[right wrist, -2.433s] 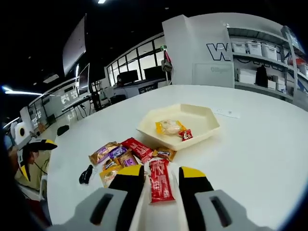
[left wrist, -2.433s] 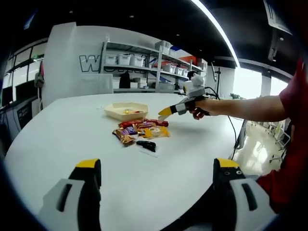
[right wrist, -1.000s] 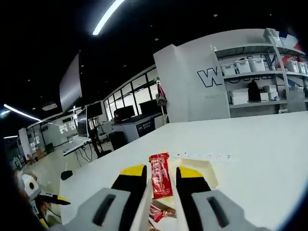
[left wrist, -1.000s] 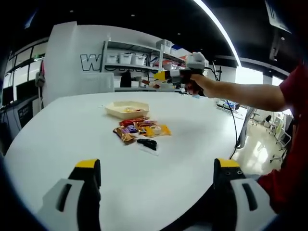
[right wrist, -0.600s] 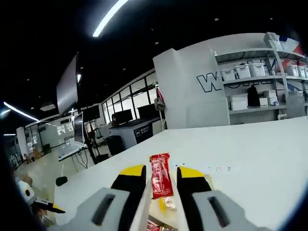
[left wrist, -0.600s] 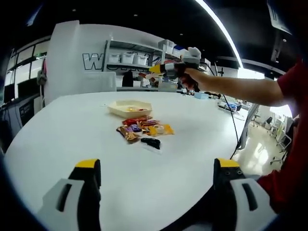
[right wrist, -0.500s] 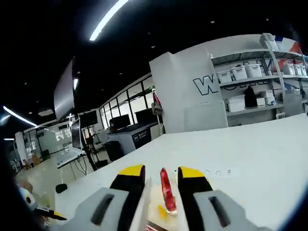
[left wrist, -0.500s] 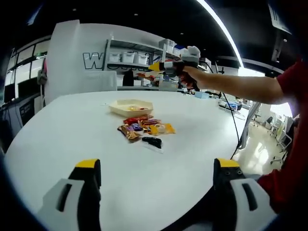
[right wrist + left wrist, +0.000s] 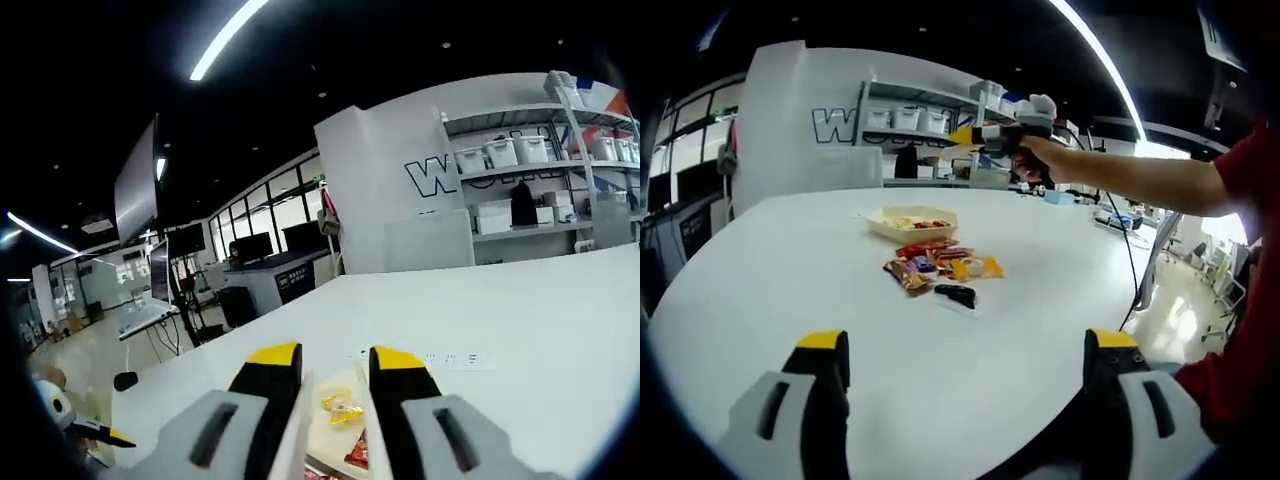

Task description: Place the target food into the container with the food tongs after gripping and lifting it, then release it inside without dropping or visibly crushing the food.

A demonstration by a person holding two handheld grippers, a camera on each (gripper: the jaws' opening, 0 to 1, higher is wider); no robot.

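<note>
The round white table (image 9: 790,290) carries the same spread as before: the cream hexagonal tray (image 9: 912,222) sits beyond a heap of snack packets (image 9: 940,267), with a small black object (image 9: 958,294) just on the near side of the heap. In the left gripper view the left claw (image 9: 965,345) hovers low over the near table with its yellow-tipped jaws set wide apart and nothing between them, unchanged from the earlier pictures. The right claw (image 9: 968,135) is held out high above the tray on a person's outstretched arm. The change is in the right gripper view: half a second ago the red snack packet hung between the right claw's (image 9: 322,362) jaws, and now the narrow gap between them holds nothing. The red snack packet (image 9: 358,452) lies in the tray (image 9: 330,425) below, beside a yellow packet (image 9: 342,405).
</note>
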